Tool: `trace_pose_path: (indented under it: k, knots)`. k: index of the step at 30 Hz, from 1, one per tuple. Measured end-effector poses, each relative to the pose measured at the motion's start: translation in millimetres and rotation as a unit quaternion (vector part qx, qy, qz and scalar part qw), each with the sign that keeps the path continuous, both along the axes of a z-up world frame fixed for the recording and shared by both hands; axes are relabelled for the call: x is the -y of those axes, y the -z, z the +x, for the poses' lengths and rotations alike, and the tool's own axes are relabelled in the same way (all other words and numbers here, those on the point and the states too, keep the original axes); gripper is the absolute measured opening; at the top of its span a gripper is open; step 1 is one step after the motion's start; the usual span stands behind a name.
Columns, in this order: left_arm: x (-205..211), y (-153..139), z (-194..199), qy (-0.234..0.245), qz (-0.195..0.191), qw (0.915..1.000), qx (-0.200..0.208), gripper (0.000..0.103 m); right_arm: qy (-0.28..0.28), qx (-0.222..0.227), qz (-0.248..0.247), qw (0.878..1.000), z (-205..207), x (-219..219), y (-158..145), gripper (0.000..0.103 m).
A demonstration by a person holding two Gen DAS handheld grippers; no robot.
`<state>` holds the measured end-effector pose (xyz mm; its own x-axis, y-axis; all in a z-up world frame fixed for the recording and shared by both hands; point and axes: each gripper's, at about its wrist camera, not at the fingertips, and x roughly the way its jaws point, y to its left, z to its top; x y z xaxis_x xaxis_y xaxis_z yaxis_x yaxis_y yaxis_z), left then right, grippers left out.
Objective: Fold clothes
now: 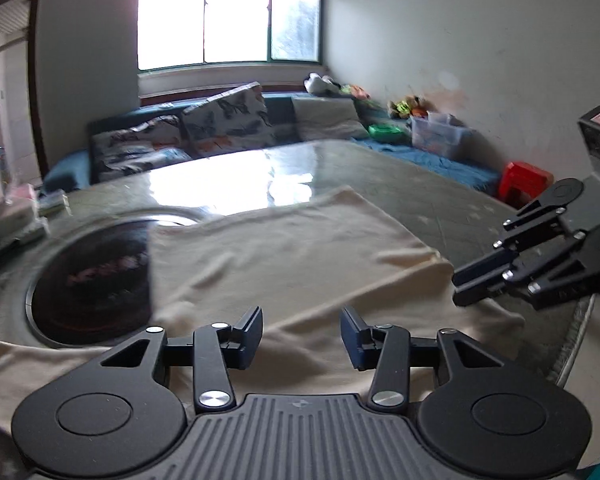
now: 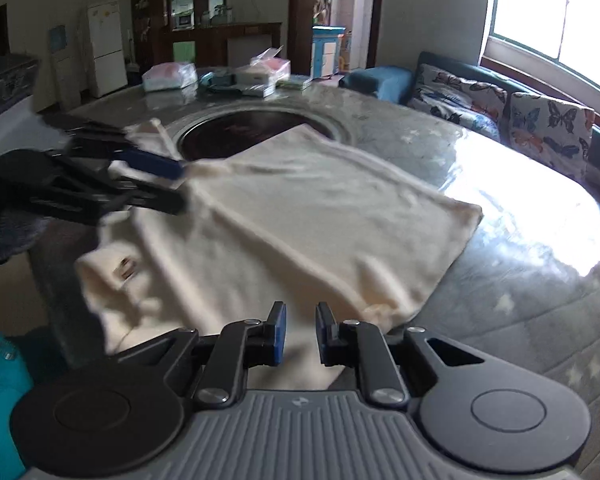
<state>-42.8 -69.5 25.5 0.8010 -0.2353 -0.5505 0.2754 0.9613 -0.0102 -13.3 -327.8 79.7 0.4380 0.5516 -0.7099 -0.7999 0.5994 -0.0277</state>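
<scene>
The cream garment [image 1: 292, 248] lies spread on the bench [image 1: 440, 204], with one edge over the dark round inset [image 1: 96, 272] at the bench centre and its near side hanging over the bench rim. The left gripper [image 1: 301, 338] is above the near part of the garment, jaws wide apart and empty. The right gripper [image 2: 301, 334] is above the garment's other near corner, jaws slightly apart, nothing between them. Packets [image 2: 220, 76] sit at the far side of the bench.

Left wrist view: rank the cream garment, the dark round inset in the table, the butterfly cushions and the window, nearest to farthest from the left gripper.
1. cream garment, directly under the left gripper
2. dark round inset, left
3. butterfly cushions, beyond the table
4. window, back wall
</scene>
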Motion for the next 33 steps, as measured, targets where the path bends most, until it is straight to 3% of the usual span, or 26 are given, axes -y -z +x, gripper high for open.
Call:
trace_pose_path:
  k: [7,13,21,33]
  knots:
    - [-12.3,17.7,-1.1,-0.010,0.001,0.9998,-0.019,0.046,0.002,0.008,-0.009,1.000,-22.9,7.7,8.0,0.017]
    - [-16.1,5.2,1.3,-0.027,-0.031,0.9992,-0.002,0.046,0.027,0.028,0.019,0.999,0.1,-2.1,-4.4,0.019]
    - [-22.1,14.3,-7.9,-0.032,-0.017,0.9993,-0.011,0.046,0.054,0.005,0.015,0.998,25.0,-18.6,15.0,0.020]
    - [-44.9,19.5,-40.2,-0.092,-0.017,0.9956,-0.013,0.047,-0.040,0.016,0.021,0.999,16.0,-88.7,3.5,0.022]
